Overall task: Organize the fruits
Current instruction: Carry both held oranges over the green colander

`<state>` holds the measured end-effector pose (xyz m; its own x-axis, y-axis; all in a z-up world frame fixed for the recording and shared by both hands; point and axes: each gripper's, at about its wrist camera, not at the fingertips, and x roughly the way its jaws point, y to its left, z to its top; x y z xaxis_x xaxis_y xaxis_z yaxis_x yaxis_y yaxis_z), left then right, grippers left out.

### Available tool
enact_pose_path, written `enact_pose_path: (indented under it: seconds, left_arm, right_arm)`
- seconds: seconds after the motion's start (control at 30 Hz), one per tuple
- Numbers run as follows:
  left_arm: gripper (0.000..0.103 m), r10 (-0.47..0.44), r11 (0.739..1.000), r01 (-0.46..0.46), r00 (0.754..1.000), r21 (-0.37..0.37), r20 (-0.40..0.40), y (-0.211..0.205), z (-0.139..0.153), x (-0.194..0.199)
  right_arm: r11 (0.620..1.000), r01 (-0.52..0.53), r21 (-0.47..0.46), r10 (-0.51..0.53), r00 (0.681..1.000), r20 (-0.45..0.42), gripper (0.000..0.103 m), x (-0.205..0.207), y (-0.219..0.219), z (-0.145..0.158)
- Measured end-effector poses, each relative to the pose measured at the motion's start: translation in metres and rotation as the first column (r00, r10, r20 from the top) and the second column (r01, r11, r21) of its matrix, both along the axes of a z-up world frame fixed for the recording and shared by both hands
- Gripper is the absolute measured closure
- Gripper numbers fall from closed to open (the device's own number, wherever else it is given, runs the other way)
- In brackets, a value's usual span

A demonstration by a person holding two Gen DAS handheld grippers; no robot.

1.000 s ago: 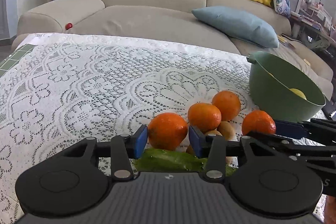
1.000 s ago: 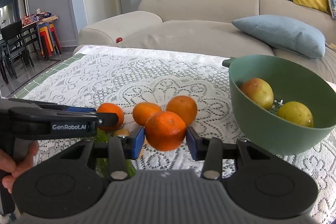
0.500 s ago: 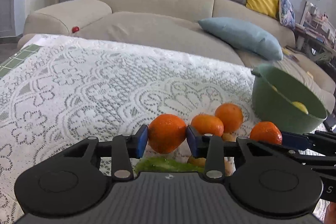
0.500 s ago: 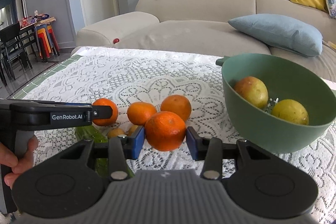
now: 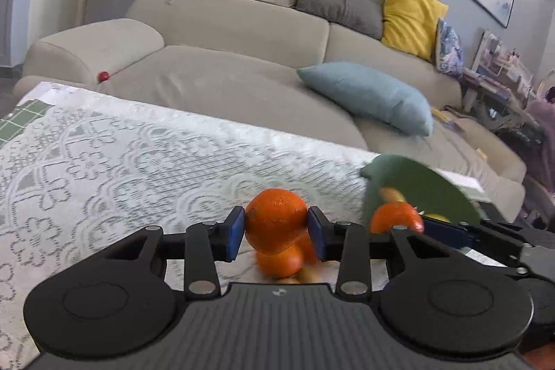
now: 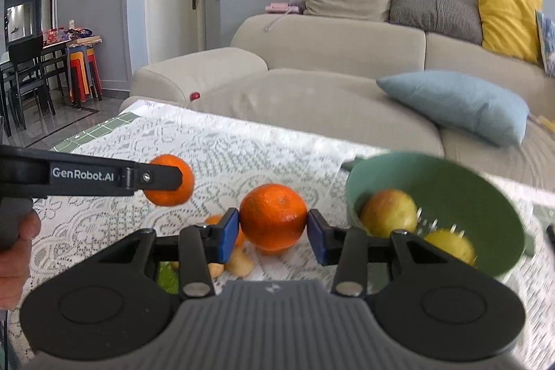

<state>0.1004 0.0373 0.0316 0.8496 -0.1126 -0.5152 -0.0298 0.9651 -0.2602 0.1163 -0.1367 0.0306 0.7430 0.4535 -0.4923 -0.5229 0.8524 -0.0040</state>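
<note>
Over the lace-covered table (image 6: pixel 242 148), near its right edge, sits one round green bowl (image 6: pixel 485 196) holding two smooth yellowish fruits (image 6: pixel 390 212). Each of two grippers pinches one dimpled orange off the cloth: left gripper (image 5: pixel 276 233) on orange (image 5: pixel 276 219), right gripper (image 6: pixel 273 233) on another (image 6: pixel 273 215). More small fruit lies beneath.

Both wrist views face the sofa (image 5: pixel 242 33), sharing the green bowl (image 6: pixel 485 193).
</note>
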Motion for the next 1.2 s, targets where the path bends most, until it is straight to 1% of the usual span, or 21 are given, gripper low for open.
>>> enact_pose_path:
  seconds: [0.07,0.2,0.33,0.4,0.5,0.57,0.63,0.7,0.8,0.97,1.1,1.2]
  left_arm:
    - [0.059,-0.016,1.000,0.016,1.000,-0.011,0.009,-0.008,0.007,0.005]
    - [0.059,-0.052,0.999,0.053,0.998,-0.010,0.028,-0.027,0.021,0.017]
    - [0.059,-0.107,0.994,0.108,0.994,-0.023,0.037,-0.046,0.030,0.031]
    - [0.059,-0.139,0.989,0.141,0.990,-0.047,0.033,-0.053,0.032,0.039]
    - [0.059,-0.188,0.979,0.189,0.982,-0.080,0.025,-0.065,0.033,0.054]
    - [0.059,-0.213,0.973,0.213,0.977,-0.088,0.011,-0.072,0.032,0.065]
    - [0.059,-0.230,0.970,0.228,0.973,-0.090,-0.012,-0.081,0.029,0.076]
    - [0.059,-0.263,0.962,0.259,0.964,-0.091,-0.037,-0.089,0.024,0.085]
    - [0.059,-0.296,0.954,0.291,0.953,-0.077,-0.067,-0.101,0.018,0.094]
    - [0.059,-0.332,0.941,0.320,0.934,-0.106,-0.128,-0.110,0.008,0.105]
    - [0.059,-0.330,0.944,0.320,0.928,-0.087,-0.175,-0.112,0.003,0.111]
    - [0.059,-0.319,0.948,0.309,0.927,-0.078,-0.196,-0.111,0.001,0.114]
  right_arm:
    - [1.000,0.002,-0.016,-0.001,1.000,0.028,0.063,0.002,-0.004,0.008]
    - [0.999,0.030,-0.039,-0.027,0.997,0.075,0.063,0.011,-0.014,0.021]
    - [0.996,0.073,-0.041,-0.070,0.994,0.080,0.063,0.029,-0.031,0.027]
    - [0.994,0.099,-0.039,-0.097,0.993,0.062,0.063,0.041,-0.042,0.028]
    - [0.992,0.128,-0.010,-0.128,0.992,-0.007,0.063,0.061,-0.060,0.027]
    - [0.991,0.135,-0.005,-0.135,0.989,-0.058,0.063,0.074,-0.069,0.023]
    - [0.989,0.144,-0.028,-0.146,0.986,-0.079,0.063,0.085,-0.074,0.017]
    - [0.986,0.157,-0.063,-0.163,0.982,-0.095,0.063,0.092,-0.076,0.010]
    - [0.981,0.166,-0.096,-0.177,0.976,-0.125,0.063,0.098,-0.078,0.001]
    - [0.981,0.131,-0.145,-0.150,0.980,-0.130,0.063,0.096,-0.078,-0.006]
    - [0.983,0.090,-0.157,-0.114,0.982,-0.150,0.063,0.089,-0.080,-0.008]
    - [0.989,0.061,-0.135,-0.086,0.980,-0.182,0.062,0.089,-0.081,-0.009]
